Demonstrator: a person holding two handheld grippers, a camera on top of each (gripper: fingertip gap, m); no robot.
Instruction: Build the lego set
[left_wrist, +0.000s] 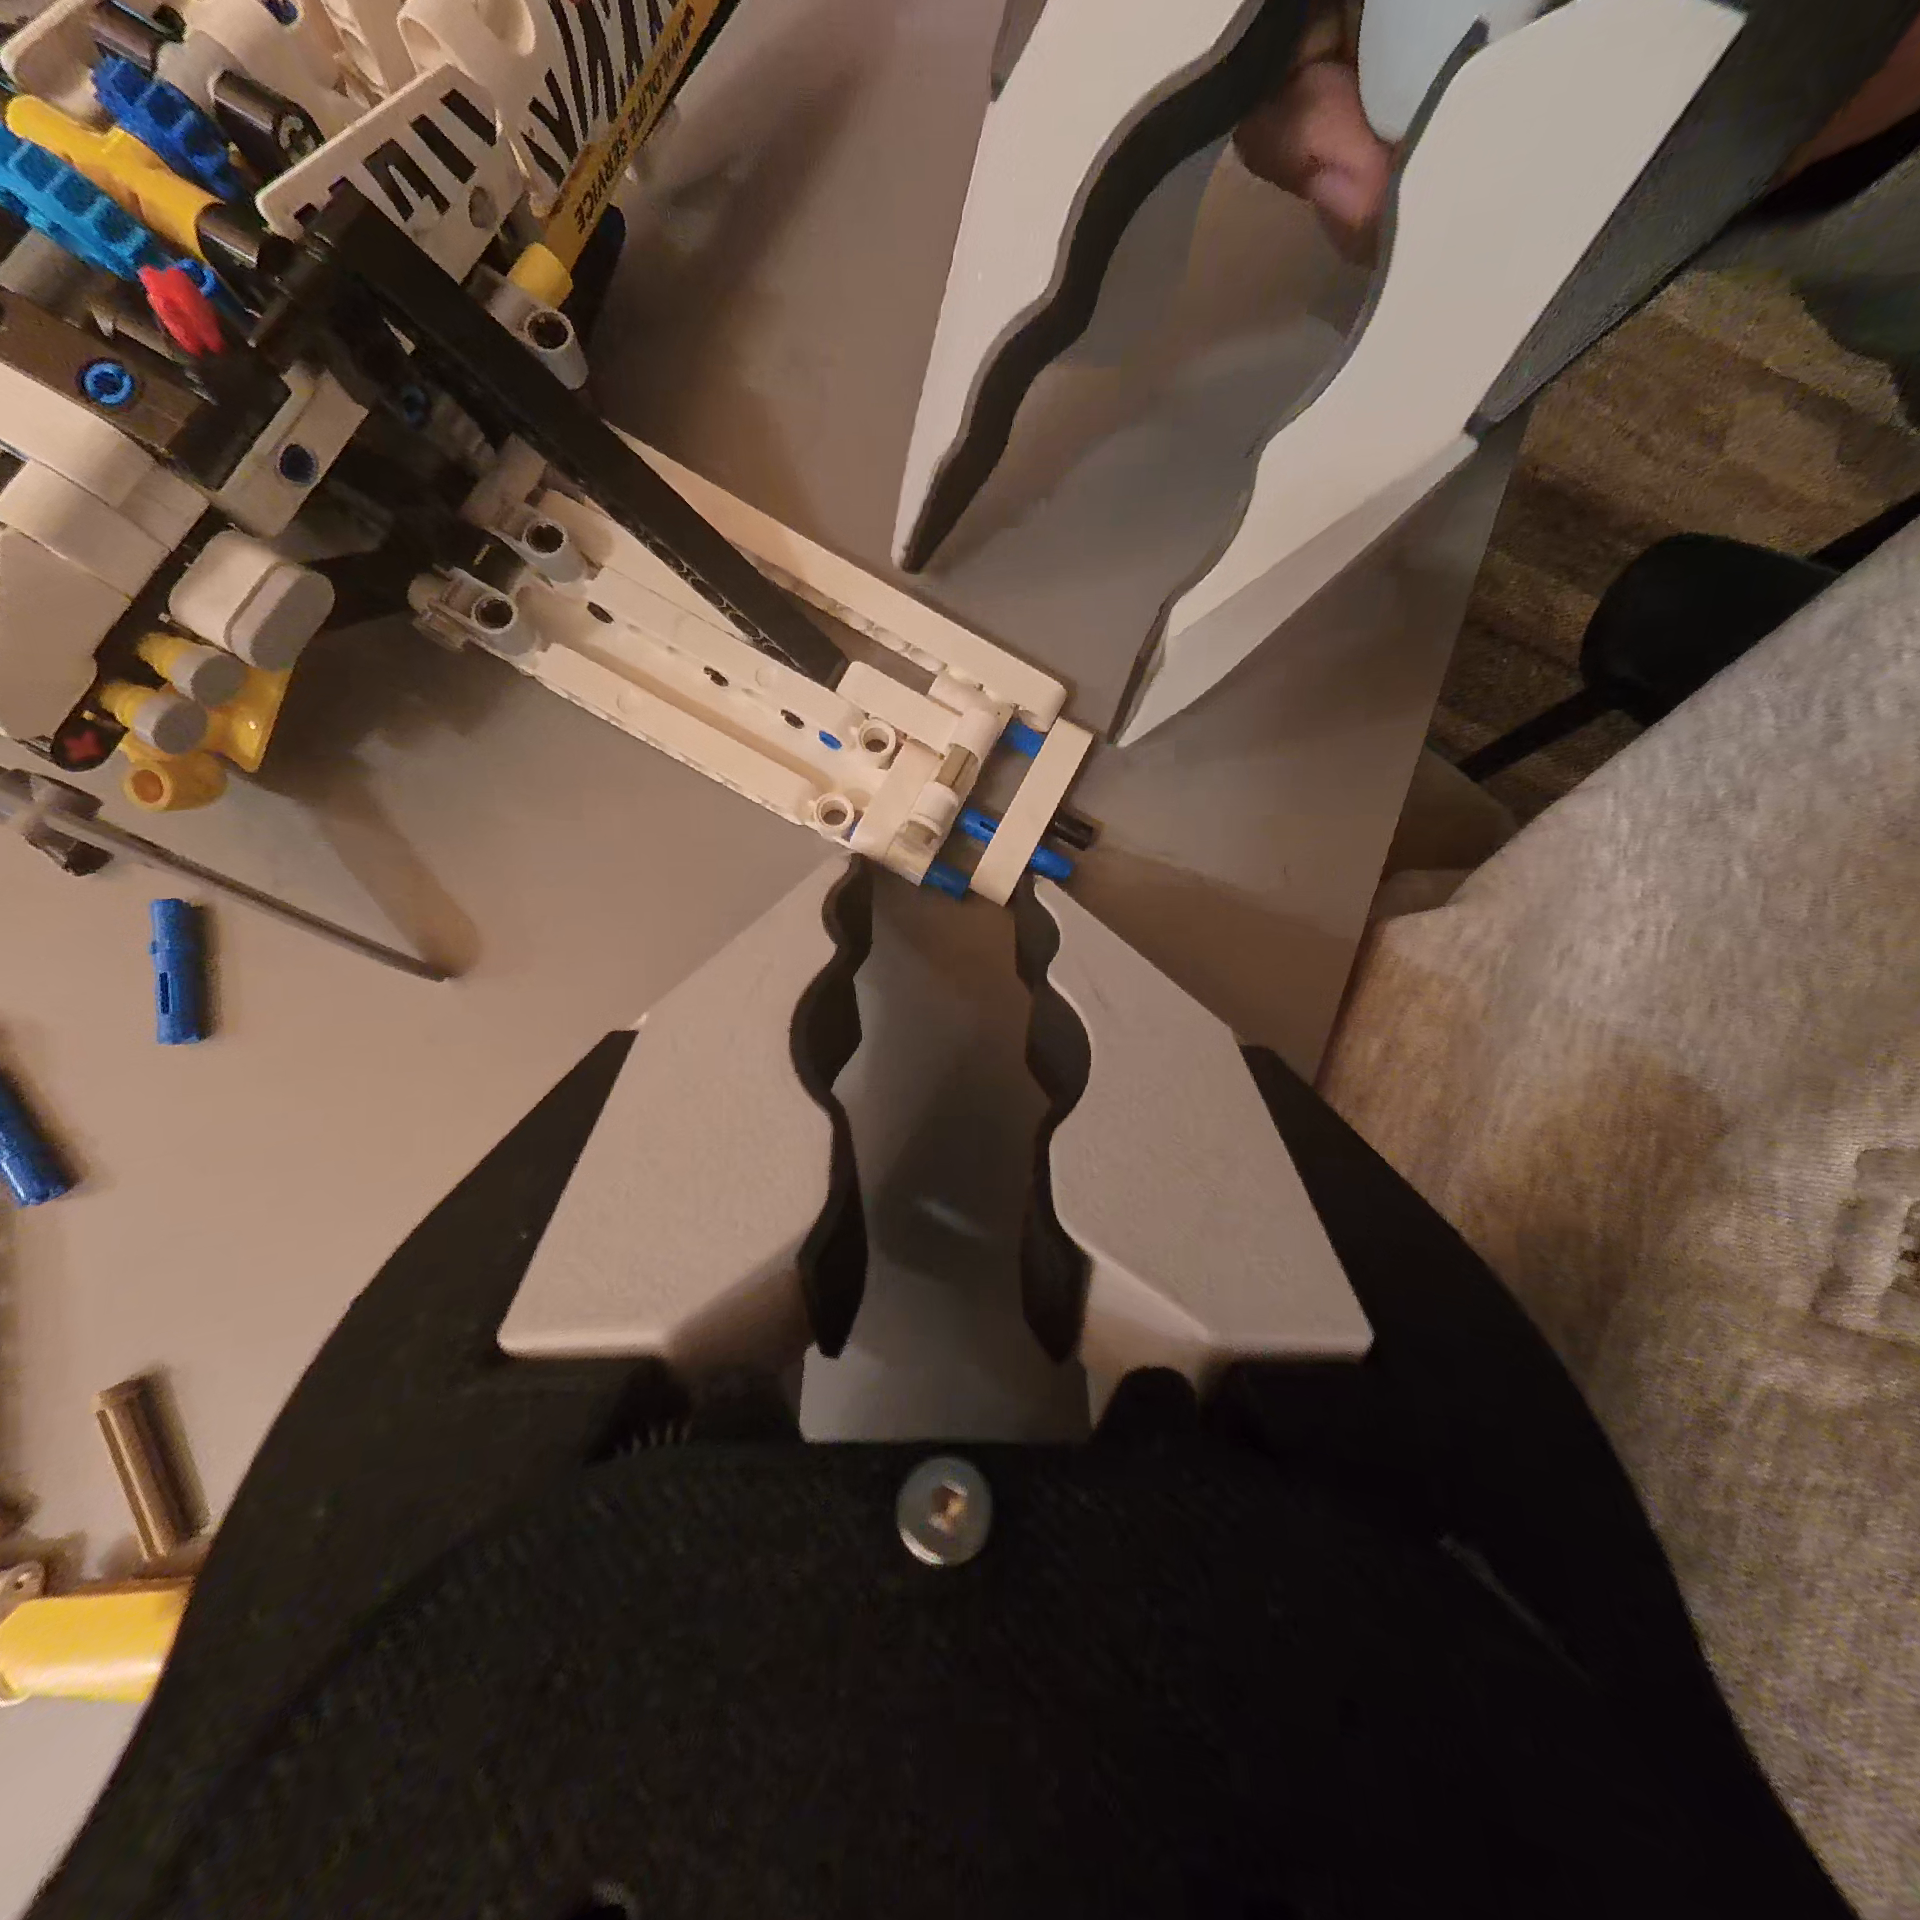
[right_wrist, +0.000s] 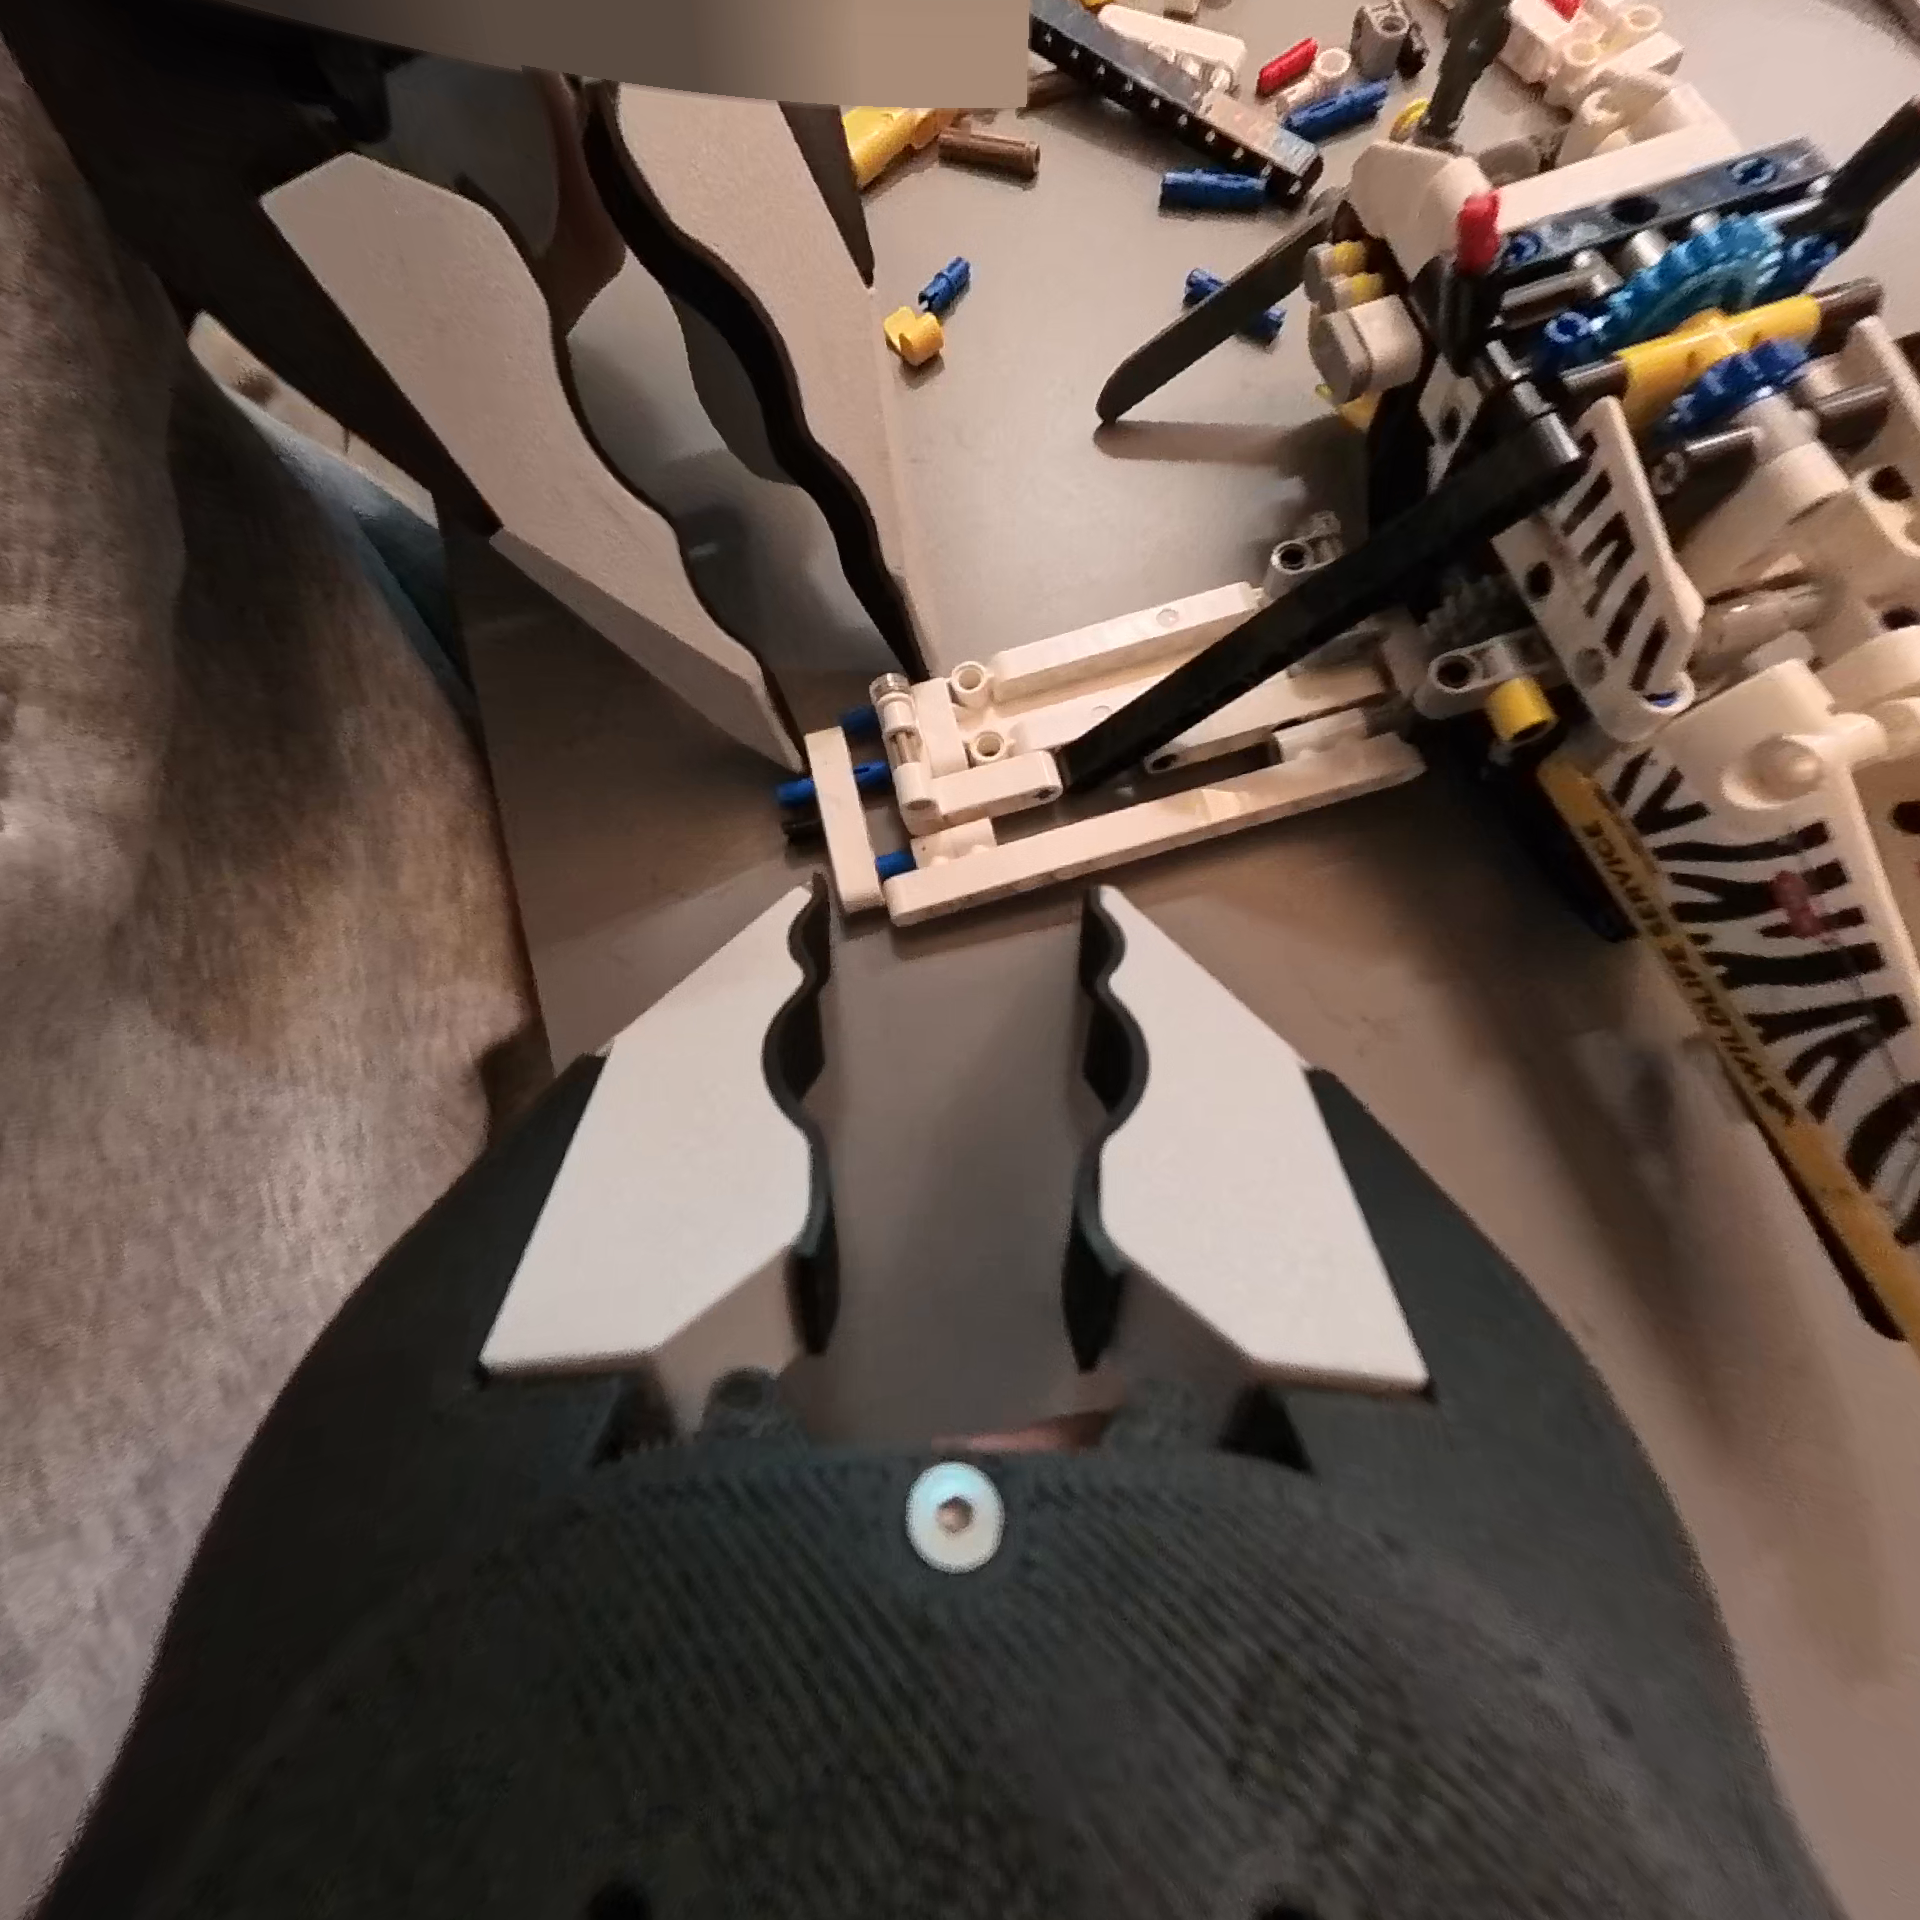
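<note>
White plastic tail boom (left_wrist: 831, 717) of the half-built Lego helicopter (left_wrist: 239, 343) lay at the grey surface's (left_wrist: 582, 852) near edge. Left gripper (left_wrist: 940, 899) and right gripper (right_wrist: 951, 909) both stood released, flanking its blue-pinned end beam (left_wrist: 1039, 810). A skewed squeeze could pop pins loose. Yellow lettered strip (right_wrist: 1683, 1018) and zebra stickers were present.

Grey tabletop (left_wrist: 540, 810) carries a part-built lego model (left_wrist: 312, 436), white/black w/ blue + yellow bits, its white tail frame (right_wrist: 1039, 790) lying flat near the tabletop edge. Loose pcs scattered beside it: blue pins (left_wrist: 179, 971), a brown axle (left_wrist: 145, 1465), a yellow piece (left_wrist: 83, 1652), a long black beam (right_wrist: 1174, 114) farther off.
</note>
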